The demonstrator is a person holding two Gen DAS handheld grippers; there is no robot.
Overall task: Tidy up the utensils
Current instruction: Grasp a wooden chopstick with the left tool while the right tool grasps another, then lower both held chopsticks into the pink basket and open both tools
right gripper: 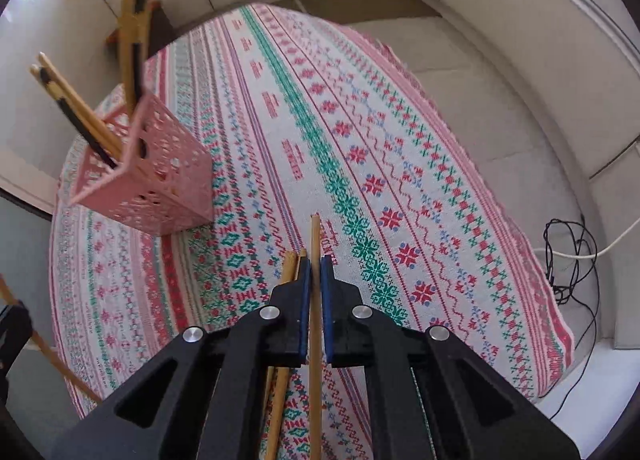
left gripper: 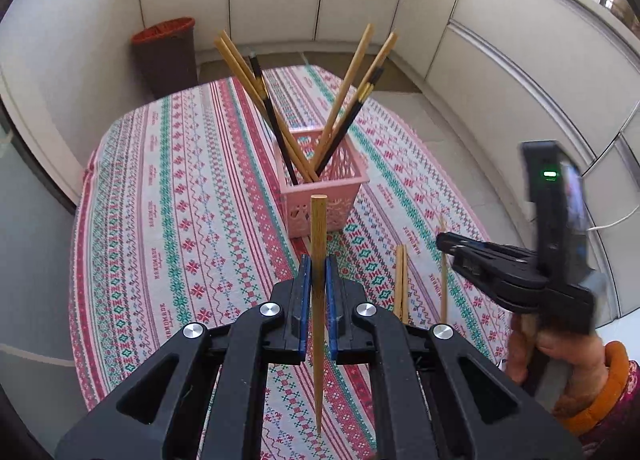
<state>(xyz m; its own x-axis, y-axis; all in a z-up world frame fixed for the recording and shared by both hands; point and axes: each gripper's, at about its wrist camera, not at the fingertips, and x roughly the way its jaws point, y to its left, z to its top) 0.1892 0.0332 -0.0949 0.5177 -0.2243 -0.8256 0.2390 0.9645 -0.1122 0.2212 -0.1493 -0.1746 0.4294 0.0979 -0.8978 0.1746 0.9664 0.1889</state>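
My left gripper (left gripper: pixel 319 262) is shut on a light wooden chopstick (left gripper: pixel 319 308) that stands upright between its blue pads, above the patterned tablecloth (left gripper: pixel 180 180). Just beyond it stands a pink lattice basket (left gripper: pixel 346 200) holding several wooden and black chopsticks (left gripper: pixel 342 100) that fan out. My right gripper (right gripper: pixel 316 262) is shut on another thin wooden chopstick (right gripper: pixel 315 236); from the left wrist view it (left gripper: pixel 444 244) hangs at the right, in a person's hand. Two wooden chopsticks (right gripper: pixel 289 272) lie side by side on the cloth just left of the right gripper, also seen as a pair (left gripper: pixel 401 280).
A brown bin with a red rim (left gripper: pixel 168 52) stands on the floor beyond the table's far left. Black and white cables (right gripper: pixel 568 256) lie on the floor off the table's right edge. White cabinet fronts ring the table. In the right wrist view the basket (right gripper: pixel 168 188) is at left.
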